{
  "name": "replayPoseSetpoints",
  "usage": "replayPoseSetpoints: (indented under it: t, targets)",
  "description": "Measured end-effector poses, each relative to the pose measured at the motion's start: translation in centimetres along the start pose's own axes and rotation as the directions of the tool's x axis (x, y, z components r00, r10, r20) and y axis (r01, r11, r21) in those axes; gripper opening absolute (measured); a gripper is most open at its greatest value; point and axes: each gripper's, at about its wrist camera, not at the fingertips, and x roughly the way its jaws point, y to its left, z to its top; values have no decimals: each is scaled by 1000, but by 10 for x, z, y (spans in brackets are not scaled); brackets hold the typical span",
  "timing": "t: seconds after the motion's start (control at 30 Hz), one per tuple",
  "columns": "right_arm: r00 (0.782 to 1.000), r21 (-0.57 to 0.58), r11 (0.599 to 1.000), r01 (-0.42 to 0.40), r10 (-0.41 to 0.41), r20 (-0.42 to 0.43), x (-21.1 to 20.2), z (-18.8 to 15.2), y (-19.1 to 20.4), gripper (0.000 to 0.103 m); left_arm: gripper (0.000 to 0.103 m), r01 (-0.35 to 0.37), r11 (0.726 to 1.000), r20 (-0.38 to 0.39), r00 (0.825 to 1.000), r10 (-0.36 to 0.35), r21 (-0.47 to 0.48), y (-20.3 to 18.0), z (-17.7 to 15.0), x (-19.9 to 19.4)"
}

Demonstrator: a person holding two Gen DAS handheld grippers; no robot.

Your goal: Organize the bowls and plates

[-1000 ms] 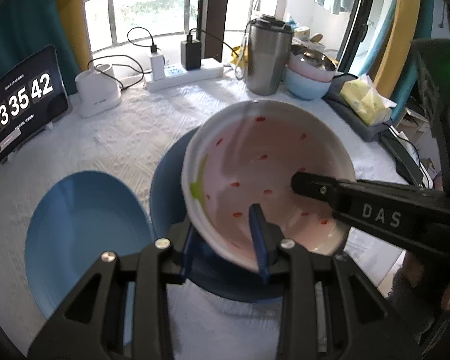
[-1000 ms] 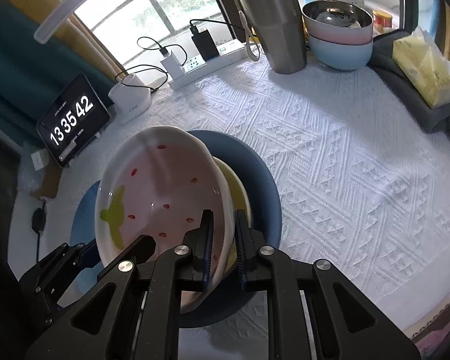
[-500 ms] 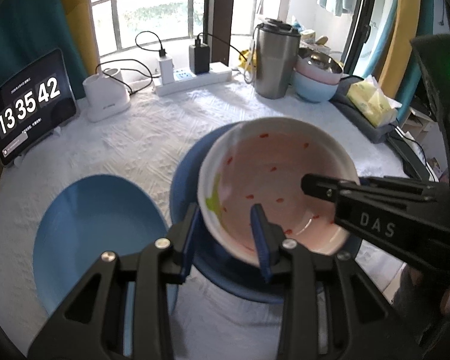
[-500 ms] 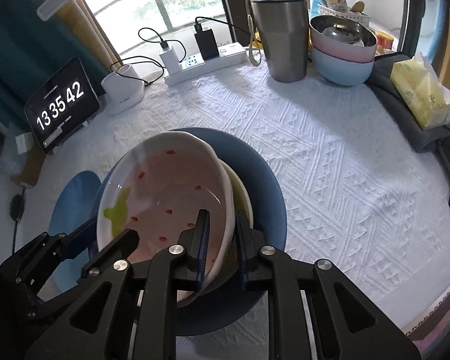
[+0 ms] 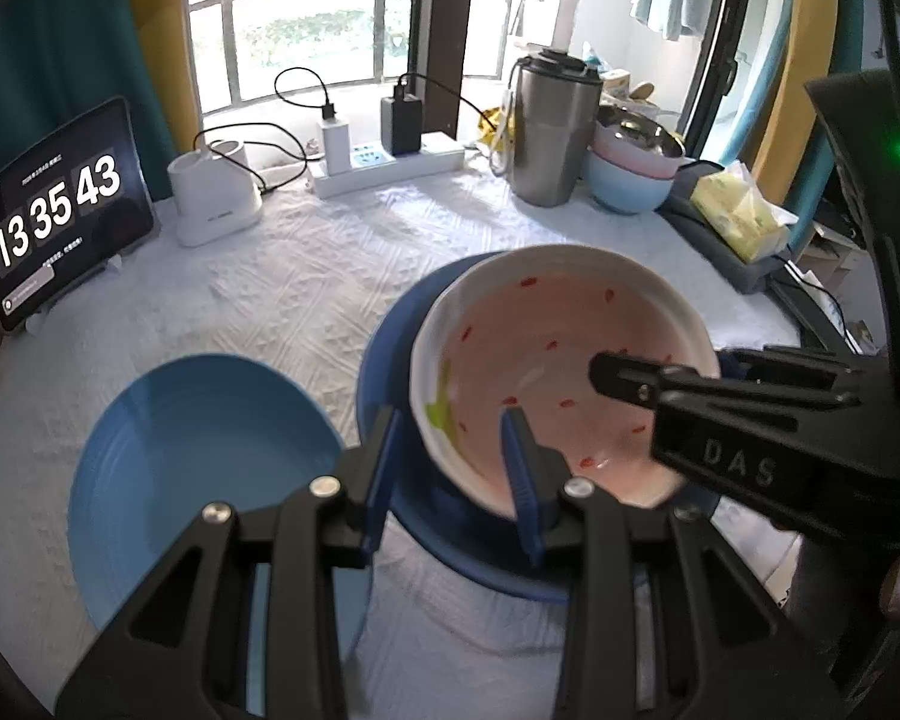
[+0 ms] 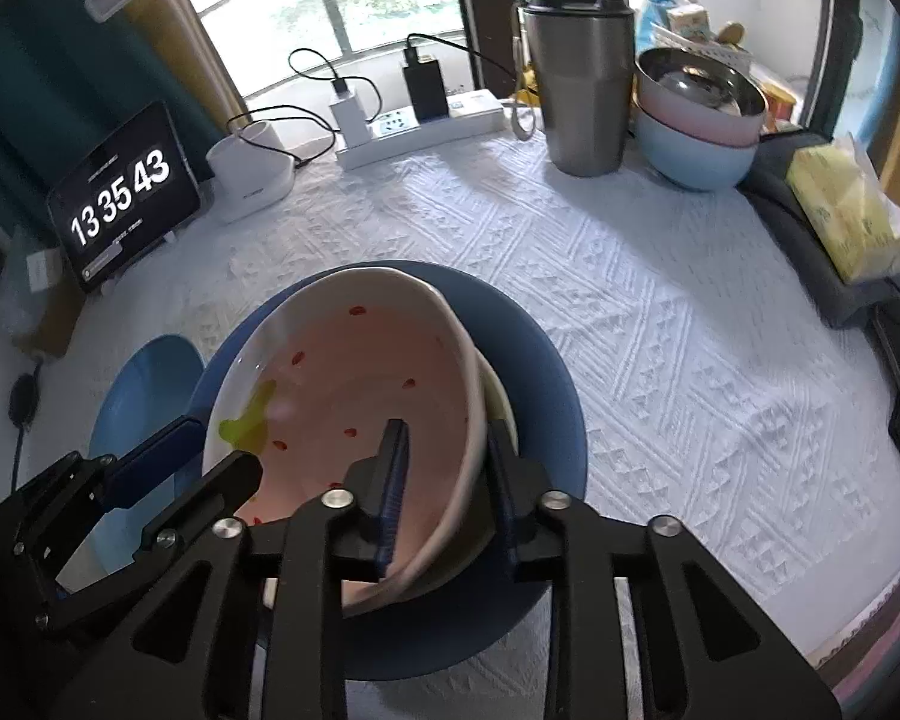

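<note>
Plates first, being biggest: two. One dark blue plate [image 6: 540, 360] lies directly under both tongs; one light blue plate [image 5: 198, 450] lies flat just left of the left tongs [image 5: 450, 420], near the dark one.

Bowls next. One pink bowl with red specks [image 6: 360, 372] sits tilted on the dark plate, between the two tongs, resting on one pale yellow dish [image 6: 501, 402] — bowl or plate, I cannot tell. Far ahead of the tongs stands a stack of three bowls [image 6: 696, 120]: steel inside pink inside light blue.

Right tongs [image 6: 444, 426]: jaws have just been opening and stand narrowly apart, the pink bowl's near rim between them, a gap showing beside the inner pad. Not gripping.

Left tongs: jaws narrowly apart across the opposite rim, one pad inside, one outside. Whether they press on it I cannot tell.

Step, as judged: pink bowl being set down on the stack and released. Next move calls for lifting both tongs clear of the rims without dragging — the bowl sits crooked and could slide.
</note>
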Motion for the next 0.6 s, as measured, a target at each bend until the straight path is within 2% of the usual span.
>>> replayPoseSetpoints:
  t: [0.1, 0.27, 0.43, 0.6]
  targets:
    - [1000, -43, 999, 21, -20, 7, 0, 0, 8, 37, 36, 3, 1000, 2, 1000, -3, 6, 1, 0, -1]
    - [999, -58, 998, 36, -35, 10, -1, 0, 11, 41, 36, 11, 1000, 7, 1000, -11, 12, 1, -2, -2]
    - [1000, -54, 999, -8, 8, 1, -1, 1, 13, 54, 36, 20, 1000, 14, 1000, -20, 17, 4, -3, -2]
    - [998, -21, 998, -60, 60, 16, -5, 1, 8, 55, 36, 22, 999, 21, 1000, -22, 29, 5, -5, -3]
